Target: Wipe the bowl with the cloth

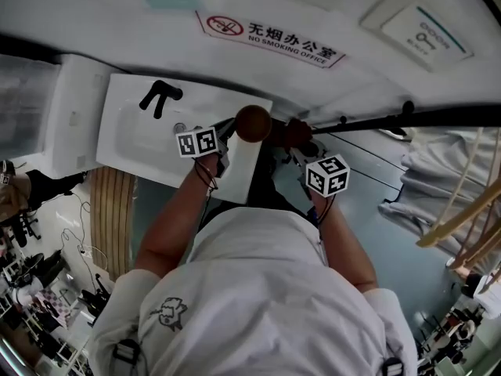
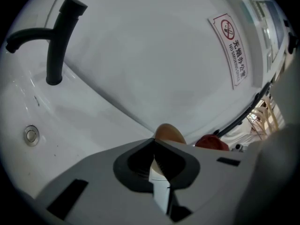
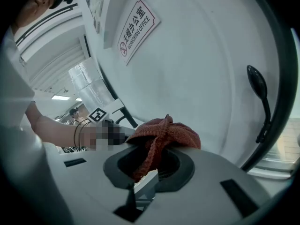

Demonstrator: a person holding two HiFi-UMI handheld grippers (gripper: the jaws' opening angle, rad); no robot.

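In the head view a round brown bowl (image 1: 253, 123) is held up in front of the white wall, over the right end of the sink. My left gripper (image 1: 223, 135) is shut on its rim; in the left gripper view the bowl (image 2: 168, 134) rises just beyond the closed jaws of that gripper (image 2: 153, 145). A red knitted cloth (image 1: 297, 132) sits right beside the bowl, bunched in my right gripper (image 1: 302, 149). From the right gripper view, the cloth (image 3: 166, 134) hangs down between the shut jaws of the right gripper (image 3: 150, 157). The cloth (image 2: 212, 143) also shows to the bowl's right.
A white sink (image 1: 137, 135) with a black faucet (image 2: 55, 41) and a drain (image 2: 31, 135) lies to the left. A no-smoking sign (image 1: 270, 40) hangs on the wall. A black rail (image 1: 407, 117) runs to the right, with cloths hung near it.
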